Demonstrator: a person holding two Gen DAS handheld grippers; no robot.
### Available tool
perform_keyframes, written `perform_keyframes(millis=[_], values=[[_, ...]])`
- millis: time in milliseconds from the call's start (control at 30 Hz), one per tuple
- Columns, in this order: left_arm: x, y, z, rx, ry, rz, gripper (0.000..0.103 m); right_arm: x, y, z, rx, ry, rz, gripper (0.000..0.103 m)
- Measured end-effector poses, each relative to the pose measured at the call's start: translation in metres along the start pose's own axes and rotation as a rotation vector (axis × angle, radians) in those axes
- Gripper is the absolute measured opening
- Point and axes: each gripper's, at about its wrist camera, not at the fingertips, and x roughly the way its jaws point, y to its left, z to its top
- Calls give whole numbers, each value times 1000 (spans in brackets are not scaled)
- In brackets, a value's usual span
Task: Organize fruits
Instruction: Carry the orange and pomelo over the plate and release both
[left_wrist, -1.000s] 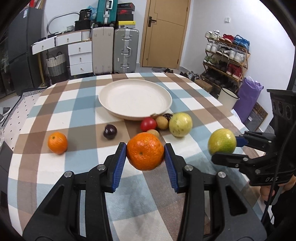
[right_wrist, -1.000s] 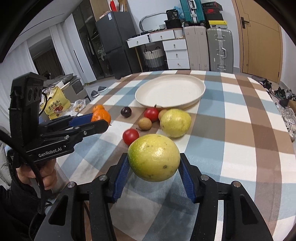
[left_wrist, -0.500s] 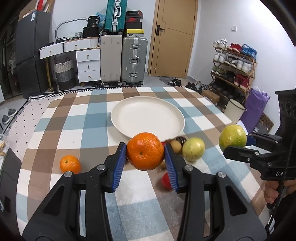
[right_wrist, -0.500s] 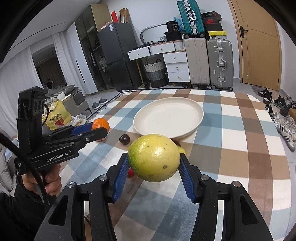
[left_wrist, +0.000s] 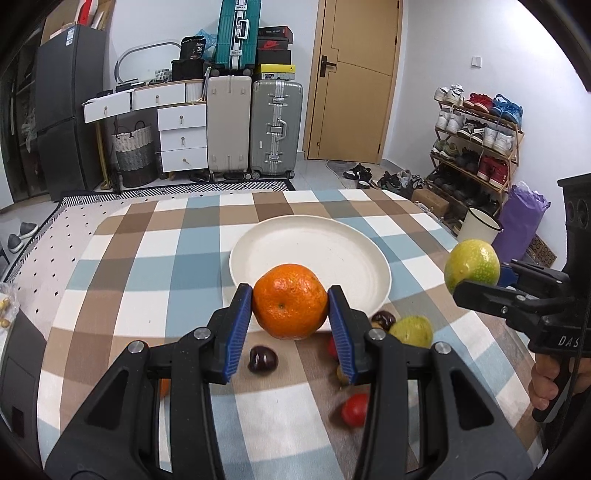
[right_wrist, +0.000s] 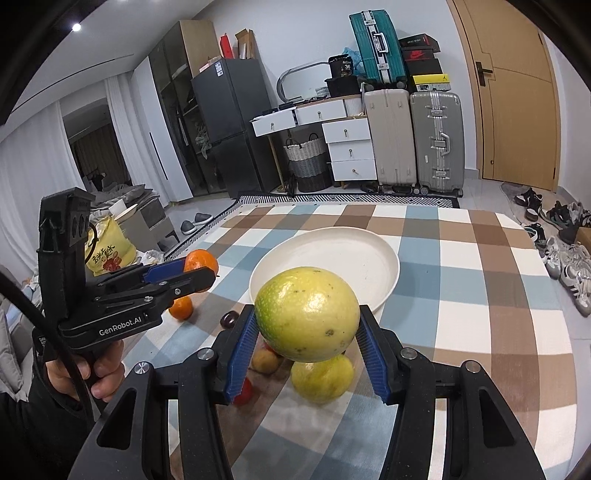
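Observation:
My left gripper (left_wrist: 291, 309) is shut on an orange (left_wrist: 290, 301) and holds it above the table, just short of the near rim of the empty cream plate (left_wrist: 310, 236). My right gripper (right_wrist: 306, 328) is shut on a yellow-green citrus (right_wrist: 307, 314), also held in the air near the plate (right_wrist: 365, 251). On the table below lie a dark plum (left_wrist: 262, 360), a second yellow-green fruit (right_wrist: 322, 380), a red tomato (left_wrist: 354, 410), a small brown fruit (right_wrist: 264, 361) and a second orange (right_wrist: 181, 307).
The checked tablecloth (left_wrist: 147, 258) covers the table. The right gripper (left_wrist: 480, 288) with its citrus shows at the right of the left wrist view. Suitcases (left_wrist: 275, 125), drawers and a shoe rack (left_wrist: 476, 136) stand behind the table.
Both grippers have risen and moved forward toward the plate with their fruits. The loose fruits on the table now lie lower in both views.

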Motion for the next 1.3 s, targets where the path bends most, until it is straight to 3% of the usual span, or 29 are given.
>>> perform_keyframes(millis=[367, 1300], values=[[42, -6, 14, 24, -1, 41, 39, 35, -18, 19, 32, 3, -19, 54], [129, -5, 13, 50, 67, 32, 39, 125, -38, 24, 32, 137, -56, 54]])
